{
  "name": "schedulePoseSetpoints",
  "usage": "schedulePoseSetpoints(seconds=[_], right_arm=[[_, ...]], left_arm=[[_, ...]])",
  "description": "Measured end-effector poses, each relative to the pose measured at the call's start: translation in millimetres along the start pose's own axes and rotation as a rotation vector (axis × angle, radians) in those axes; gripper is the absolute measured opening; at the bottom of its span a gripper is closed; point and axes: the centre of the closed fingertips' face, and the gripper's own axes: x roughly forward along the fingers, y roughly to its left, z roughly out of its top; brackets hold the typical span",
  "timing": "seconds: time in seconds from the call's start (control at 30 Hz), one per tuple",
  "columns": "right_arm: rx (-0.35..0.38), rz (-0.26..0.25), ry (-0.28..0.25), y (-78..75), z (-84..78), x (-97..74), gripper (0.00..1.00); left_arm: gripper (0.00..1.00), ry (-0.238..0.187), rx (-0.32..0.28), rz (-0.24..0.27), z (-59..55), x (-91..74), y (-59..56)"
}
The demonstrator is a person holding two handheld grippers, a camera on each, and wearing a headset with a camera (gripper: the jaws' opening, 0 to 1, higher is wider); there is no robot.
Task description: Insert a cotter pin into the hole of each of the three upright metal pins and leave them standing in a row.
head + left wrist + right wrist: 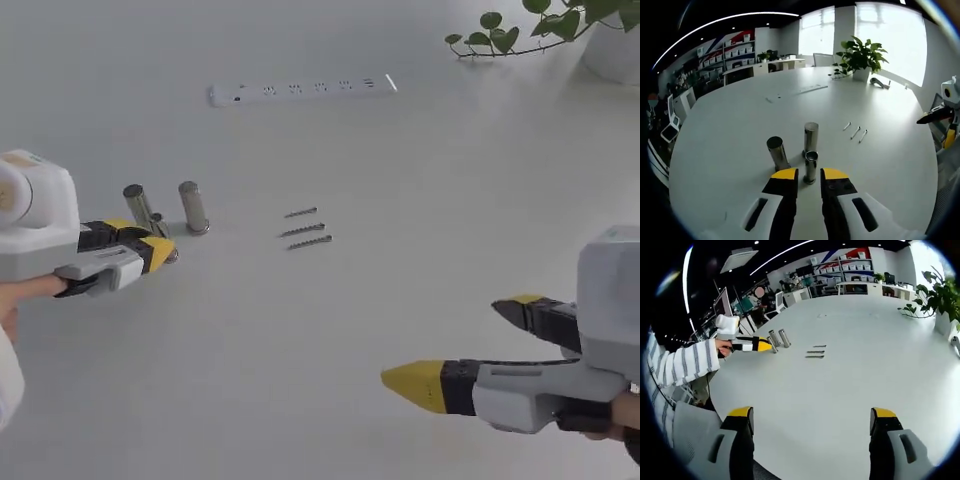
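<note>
Head view first: the left gripper came in from the left edge, yellow tips right up against the smallest metal pin. Two bigger metal pins stood upright just beside it on the white table. The three cotter pins lay flat and side by side, well apart from the standing group, towards the middle of the table. Low on the right hung the right gripper, its claw spread wide with nothing in it. A power strip lay farther back, and a potted plant sat in the far corner.

Left gripper view: the jaws were parted only a little, with the smallest metal pin standing between the tips. A sliver of table showed on either side of it, so nothing was clamped. One bigger pin stood directly behind it and the other off to the left, both upright. The cotter pins lay beyond to the right, and the right gripper hovered at the far right edge.

Right gripper view: the right gripper had its jaws wide apart over bare table, holding nothing. Across the table a hand in a striped sleeve held the left gripper at the metal pins. The cotter pins lay near them, flat on the table.
</note>
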Motion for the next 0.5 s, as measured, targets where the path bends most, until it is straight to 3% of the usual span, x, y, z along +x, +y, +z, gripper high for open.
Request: schedulePoseSetpoints(seconds=[0.07,0.23,0.5], right_arm=[[-0.052,-0.013,-0.006,-1.0,2.6,-2.3,0.96],[-0.018,-0.006,0.007,-1.2,0.3,-1.5,0.96],[-0.03,-0.011,0.022,0.0,-2.7,-2.7,0.96]], left_arm=[[0.14,-0.001,0.002,0.0,1.2,1.1,0.2],[0.13,-0.005,0.001,-0.003,3.6,5.5,1.6],[0.1,0.004,0.019,-0.01,3.0,11.0,2.5]])
